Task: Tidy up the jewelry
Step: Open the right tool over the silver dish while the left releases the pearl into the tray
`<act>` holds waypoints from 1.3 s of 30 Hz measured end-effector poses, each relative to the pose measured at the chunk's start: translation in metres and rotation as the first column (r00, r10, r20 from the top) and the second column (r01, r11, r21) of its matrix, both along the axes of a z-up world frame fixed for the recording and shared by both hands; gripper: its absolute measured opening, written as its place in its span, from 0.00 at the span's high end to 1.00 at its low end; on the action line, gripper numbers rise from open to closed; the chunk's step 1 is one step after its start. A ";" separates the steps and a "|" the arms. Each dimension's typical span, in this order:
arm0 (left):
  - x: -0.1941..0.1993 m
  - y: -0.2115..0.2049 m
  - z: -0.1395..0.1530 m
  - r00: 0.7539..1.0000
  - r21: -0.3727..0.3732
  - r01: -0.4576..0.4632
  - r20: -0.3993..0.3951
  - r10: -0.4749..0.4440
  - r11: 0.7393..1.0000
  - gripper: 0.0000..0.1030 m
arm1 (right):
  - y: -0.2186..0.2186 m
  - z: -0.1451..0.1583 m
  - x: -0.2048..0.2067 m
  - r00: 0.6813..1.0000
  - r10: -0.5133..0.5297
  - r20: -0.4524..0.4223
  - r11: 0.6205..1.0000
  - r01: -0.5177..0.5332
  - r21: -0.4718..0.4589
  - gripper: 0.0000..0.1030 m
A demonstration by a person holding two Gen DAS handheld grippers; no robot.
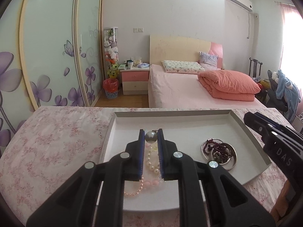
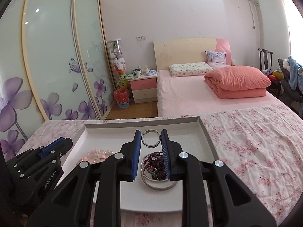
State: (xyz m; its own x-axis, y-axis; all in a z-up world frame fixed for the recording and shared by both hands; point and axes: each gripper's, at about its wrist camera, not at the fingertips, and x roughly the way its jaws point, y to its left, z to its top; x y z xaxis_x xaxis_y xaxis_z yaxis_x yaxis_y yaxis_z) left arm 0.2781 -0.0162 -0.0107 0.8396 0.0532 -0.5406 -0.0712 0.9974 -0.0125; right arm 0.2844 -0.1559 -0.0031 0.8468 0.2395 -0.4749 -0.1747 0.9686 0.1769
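My left gripper [image 1: 151, 134] is shut on a grey pearl-like bead [image 1: 151, 139], held at its fingertips over a white shallow tray [image 1: 170, 114]. Under it in the tray lie pink and white pearl strands [image 1: 151, 163]. My right gripper [image 2: 151, 136] is shut on a silver ring [image 2: 150, 146], also above the tray [image 2: 142, 122]. Below the ring a small metal dish [image 2: 161, 186] holds dark red beads [image 2: 156, 165]. The same dish [image 1: 233, 162] sits to the right in the left wrist view. Each gripper appears at the edge of the other's view.
The tray rests on a table covered with a pink floral cloth [image 2: 246, 151]. Beyond the table's far edge are a pink bed [image 1: 189, 92], a nightstand [image 1: 134, 79] and sliding wardrobe doors [image 1: 47, 56]. A chair with clothes [image 1: 284, 87] stands at far right.
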 end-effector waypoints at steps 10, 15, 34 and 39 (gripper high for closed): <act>-0.001 0.027 0.007 1.000 -0.112 -0.006 -0.008 0.005 0.994 0.65 | -0.018 0.010 -0.007 1.000 -0.018 -0.004 0.997 0.018 0.073 0.51; -0.023 0.055 0.021 0.999 -0.174 -0.029 0.007 0.031 0.984 0.61 | -0.029 0.019 -0.025 0.999 -0.036 0.004 0.995 0.035 0.088 0.47; -0.182 0.079 0.040 0.987 -0.096 -0.068 0.139 0.081 0.993 0.04 | -0.036 0.045 -0.145 0.994 -0.023 0.108 1.000 0.021 0.016 0.02; -0.209 0.078 0.040 0.980 -0.094 -0.089 0.168 0.104 0.992 0.04 | -0.035 0.042 -0.170 0.992 -0.012 0.123 1.000 0.015 -0.017 0.02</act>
State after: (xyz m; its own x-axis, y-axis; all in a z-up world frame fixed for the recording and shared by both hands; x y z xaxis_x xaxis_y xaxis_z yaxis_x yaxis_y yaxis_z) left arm 0.0689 0.0615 0.0293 0.9135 0.0980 -0.3948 -0.1561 0.9807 -0.1177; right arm 0.1149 -0.1910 0.0386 0.9022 0.2198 -0.3710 -0.1809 0.9739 0.1371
